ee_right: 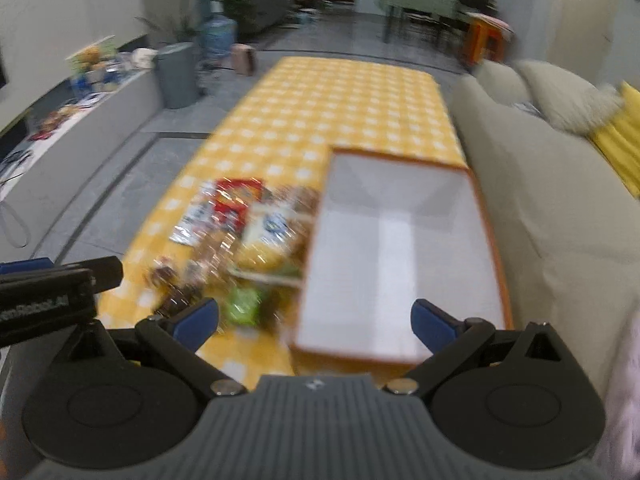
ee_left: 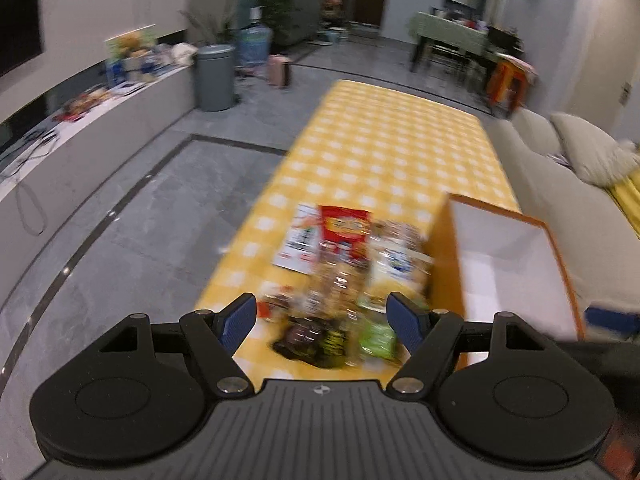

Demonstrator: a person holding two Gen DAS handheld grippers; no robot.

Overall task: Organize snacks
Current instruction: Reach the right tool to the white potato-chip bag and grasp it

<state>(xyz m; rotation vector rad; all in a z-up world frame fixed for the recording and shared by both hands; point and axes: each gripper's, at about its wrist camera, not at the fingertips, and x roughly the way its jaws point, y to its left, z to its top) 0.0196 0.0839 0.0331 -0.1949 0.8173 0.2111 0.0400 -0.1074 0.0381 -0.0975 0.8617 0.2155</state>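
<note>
A pile of snack packets (ee_left: 344, 276) lies on the yellow checked tablecloth (ee_left: 384, 148), among them a red packet (ee_left: 345, 229), a white-and-yellow bag (ee_left: 394, 268), a dark packet (ee_left: 310, 338) and a green packet (ee_left: 378, 338). An orange box with a white inside (ee_left: 508, 264) stands right of the pile and looks empty. My left gripper (ee_left: 322, 320) is open above the near packets, holding nothing. My right gripper (ee_right: 316, 324) is open over the near edge of the box (ee_right: 396, 256), empty. The pile also shows in the right wrist view (ee_right: 236, 240). Both views are blurred.
A beige sofa (ee_right: 552, 208) runs along the table's right side. A grey bin (ee_left: 215, 76) and a water jug (ee_left: 253, 42) stand on the floor at the left, by a long white counter (ee_left: 100, 128). The left gripper's body (ee_right: 48, 300) shows at the right view's left edge.
</note>
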